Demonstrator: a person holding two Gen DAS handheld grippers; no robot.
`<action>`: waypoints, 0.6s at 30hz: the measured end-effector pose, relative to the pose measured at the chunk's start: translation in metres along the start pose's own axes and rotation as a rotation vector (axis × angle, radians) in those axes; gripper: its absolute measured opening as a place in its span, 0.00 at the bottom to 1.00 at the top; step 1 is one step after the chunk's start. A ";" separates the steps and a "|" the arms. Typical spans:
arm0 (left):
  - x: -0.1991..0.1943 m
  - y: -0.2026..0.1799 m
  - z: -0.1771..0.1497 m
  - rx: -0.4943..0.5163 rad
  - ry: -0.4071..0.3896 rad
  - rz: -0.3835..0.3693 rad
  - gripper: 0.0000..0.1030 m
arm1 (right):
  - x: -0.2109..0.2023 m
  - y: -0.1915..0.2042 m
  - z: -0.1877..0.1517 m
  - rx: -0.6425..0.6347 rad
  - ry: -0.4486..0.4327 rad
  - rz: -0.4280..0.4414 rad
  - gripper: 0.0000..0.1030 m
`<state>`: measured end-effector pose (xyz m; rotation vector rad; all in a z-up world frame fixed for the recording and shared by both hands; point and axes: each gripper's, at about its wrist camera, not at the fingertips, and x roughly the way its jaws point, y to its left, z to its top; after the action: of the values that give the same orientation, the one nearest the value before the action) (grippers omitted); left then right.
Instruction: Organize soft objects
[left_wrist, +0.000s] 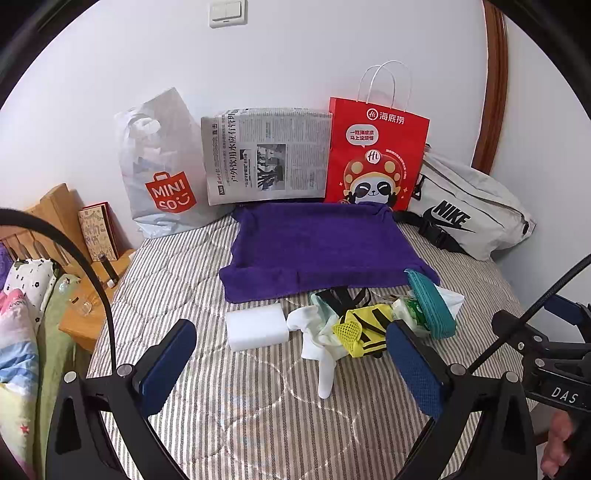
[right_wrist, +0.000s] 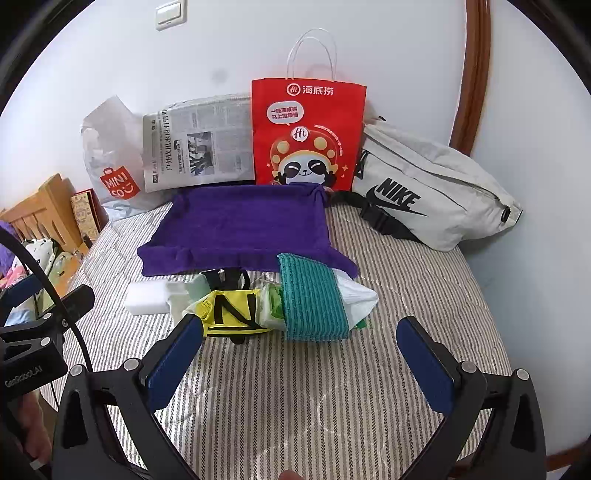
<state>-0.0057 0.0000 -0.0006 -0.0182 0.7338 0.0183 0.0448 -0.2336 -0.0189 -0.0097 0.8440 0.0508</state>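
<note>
On the bed (left_wrist: 258, 406), a towel (left_wrist: 317, 247) lies mid-way toward the far edge; along that edge stand a plastic bag (left_wrist: 159, 166), newspaper (left_wrist: 266, 155), paper bag (left_wrist: 376, 155) and waist bag (left_wrist: 469, 214), left to right; before the towel, a foam block (left_wrist: 256, 326) lies left of a heap of cloths (left_wrist: 369, 325).

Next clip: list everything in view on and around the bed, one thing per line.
purple towel: one, purple, middle of bed
foam block: one, white, front of towel, left
sock: one, white, right of block
mesh cloth: one, yellow with black stripes, in pile
teal cloth: one, teal, pile's right
plastic bag: one, white, back left
newspaper: one, grey, against wall
paper bag: one, red, right of newspaper
waist bag: one, pale grey, back right
striped bedcover: one, grey-white
left gripper: jaws open, empty
right gripper: jaws open, empty
</note>
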 end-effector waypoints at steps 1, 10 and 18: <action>0.000 0.000 -0.001 0.000 0.001 0.003 1.00 | 0.000 0.000 0.000 -0.001 0.000 0.000 1.00; -0.002 0.000 -0.006 -0.002 0.001 0.006 1.00 | -0.003 0.005 0.000 -0.003 -0.002 0.001 1.00; -0.001 0.001 -0.004 0.001 0.005 0.002 1.00 | -0.004 0.005 -0.001 -0.004 -0.006 0.005 1.00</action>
<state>-0.0091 0.0006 -0.0027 -0.0164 0.7384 0.0196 0.0413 -0.2289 -0.0163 -0.0115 0.8384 0.0576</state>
